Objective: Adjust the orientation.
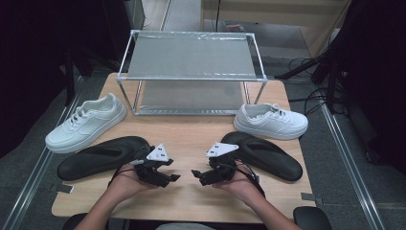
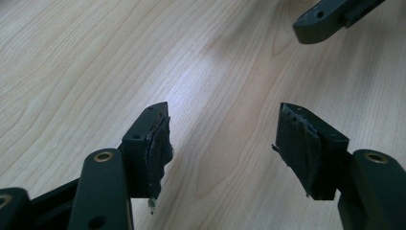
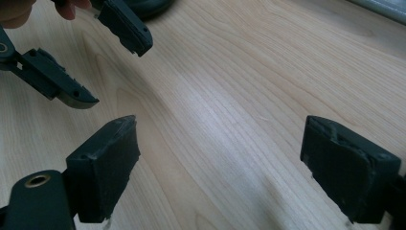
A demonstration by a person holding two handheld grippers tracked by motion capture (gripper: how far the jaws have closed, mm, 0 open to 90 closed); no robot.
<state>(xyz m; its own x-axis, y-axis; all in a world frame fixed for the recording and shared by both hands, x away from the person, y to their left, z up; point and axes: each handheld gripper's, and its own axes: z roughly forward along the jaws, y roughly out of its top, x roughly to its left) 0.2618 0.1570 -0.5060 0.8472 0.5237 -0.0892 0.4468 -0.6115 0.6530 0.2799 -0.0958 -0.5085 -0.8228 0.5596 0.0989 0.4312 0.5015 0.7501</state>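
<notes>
Two black slippers lie on the wooden table (image 1: 191,134), nearest the grippers. The left black slipper (image 1: 103,155) lies flat at the near left, just beside the left gripper (image 1: 174,178). The right black slipper (image 1: 268,155) lies flat at the near right, just behind the right gripper (image 1: 195,173). Neither gripper touches a slipper.

Both grippers are held low over the bare wood near the front edge, tips pointing toward each other with a small gap between. In the left gripper view, the left gripper (image 2: 222,143) has its jaws spread wide with nothing between them. In the right gripper view, the right gripper (image 3: 218,163) is likewise spread apart and empty.

Farther back, a left white sneaker (image 1: 86,122) sits beyond the left slipper and a right white sneaker (image 1: 270,120) beyond the right one. A two-tier metal shoe rack (image 1: 191,55) stands at the far edge, between the sneakers.
</notes>
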